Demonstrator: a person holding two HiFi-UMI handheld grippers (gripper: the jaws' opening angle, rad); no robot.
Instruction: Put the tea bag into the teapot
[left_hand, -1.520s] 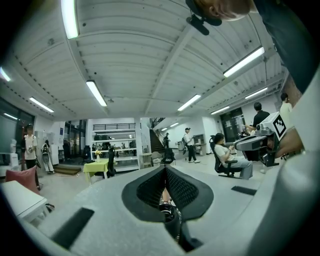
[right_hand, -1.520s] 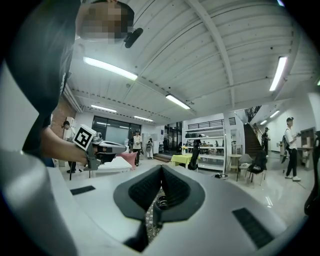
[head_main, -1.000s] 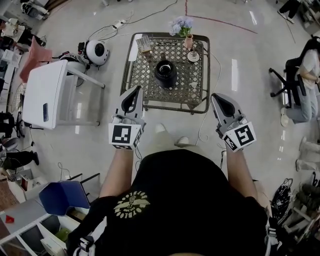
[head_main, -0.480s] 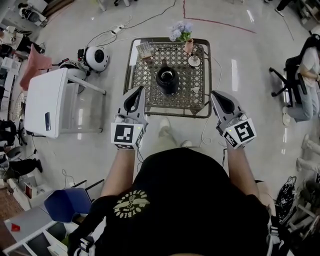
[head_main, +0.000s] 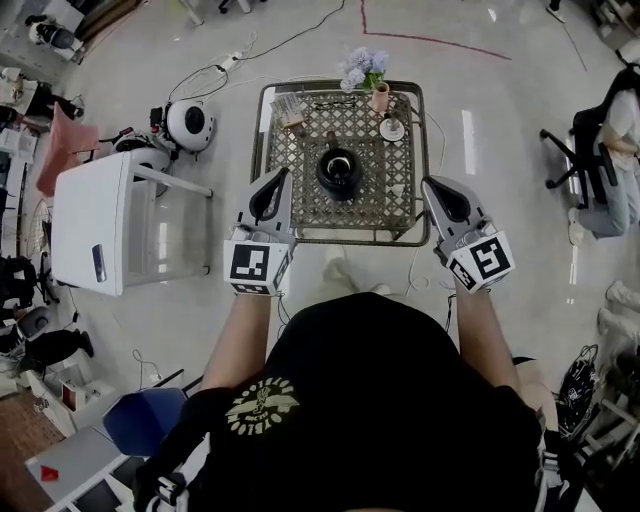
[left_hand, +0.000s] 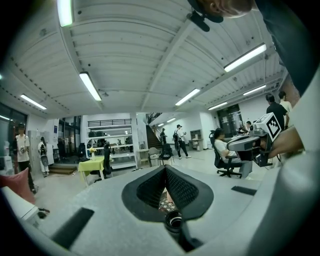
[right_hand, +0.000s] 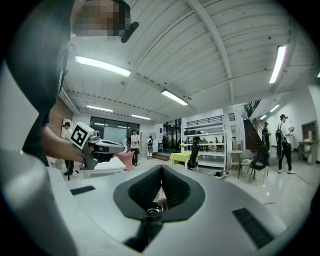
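Both claws are pinched together on nothing, left claw (head_main: 279, 179) and right claw (head_main: 431, 187) hanging at the near edge of the surface (head_main: 300, 160). The teapot (head_main: 339, 172) sits mid-surface, ahead and between them, a bit closer to the left one. Tea bag? Honestly too small to pick out.

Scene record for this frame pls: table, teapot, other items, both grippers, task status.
table: metal lattice table, in front of the person
teapot: black teapot, mid-table
other items: flower vase and small cup far right; small box far left
left gripper: shut, empty, by the near-left corner
right gripper: shut, empty, by the near-right corner
tea bag: too small to make out
task status: nothing picked up yet
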